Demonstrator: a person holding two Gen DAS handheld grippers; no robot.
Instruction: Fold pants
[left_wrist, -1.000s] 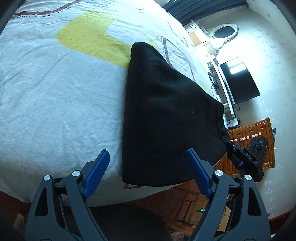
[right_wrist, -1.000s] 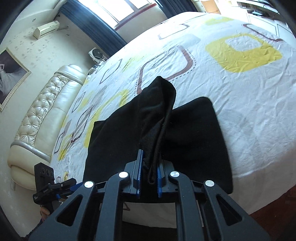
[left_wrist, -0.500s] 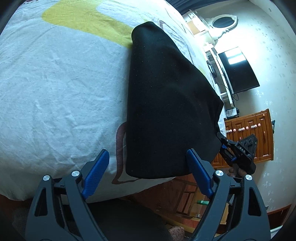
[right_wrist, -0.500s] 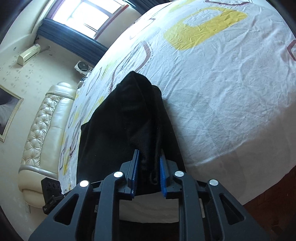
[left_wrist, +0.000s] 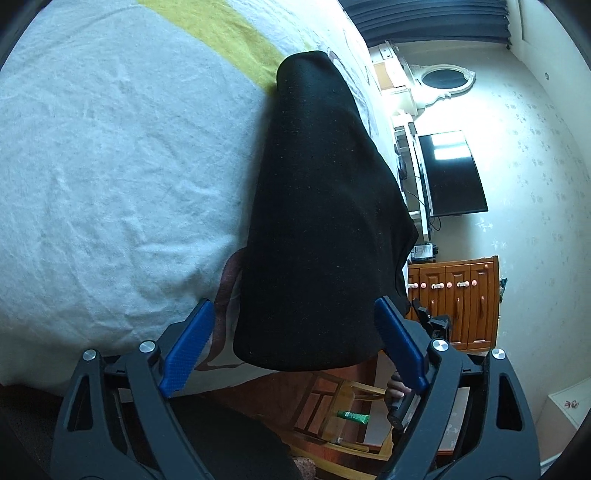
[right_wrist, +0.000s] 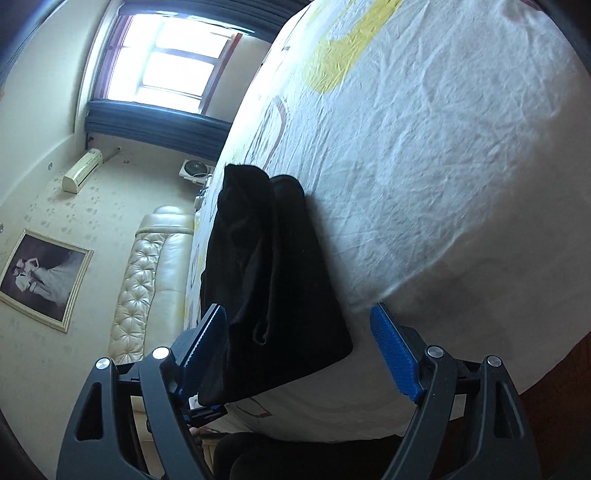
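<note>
The black pants (left_wrist: 321, 221) lie folded on the bed's white patterned sheet (left_wrist: 110, 166), near its front edge. My left gripper (left_wrist: 291, 343) is open, its blue pads on either side of the pants' near end, not gripping. In the right wrist view the pants (right_wrist: 273, 280) lie bunched in layers. My right gripper (right_wrist: 306, 354) is open around the near edge of the pants and holds nothing. The right gripper also shows in the left wrist view (left_wrist: 434, 325), beyond the pants.
The bed's front edge (right_wrist: 332, 424) runs just below both grippers. A wooden dresser (left_wrist: 454, 299) and a TV (left_wrist: 450, 173) stand to the right. A cream padded headboard (right_wrist: 147, 288) and a window (right_wrist: 173, 62) are at the left.
My right gripper has opened and let go of the pants, which have dropped onto the bed. Both grippers have tilted and moved closer to the bed edge.
</note>
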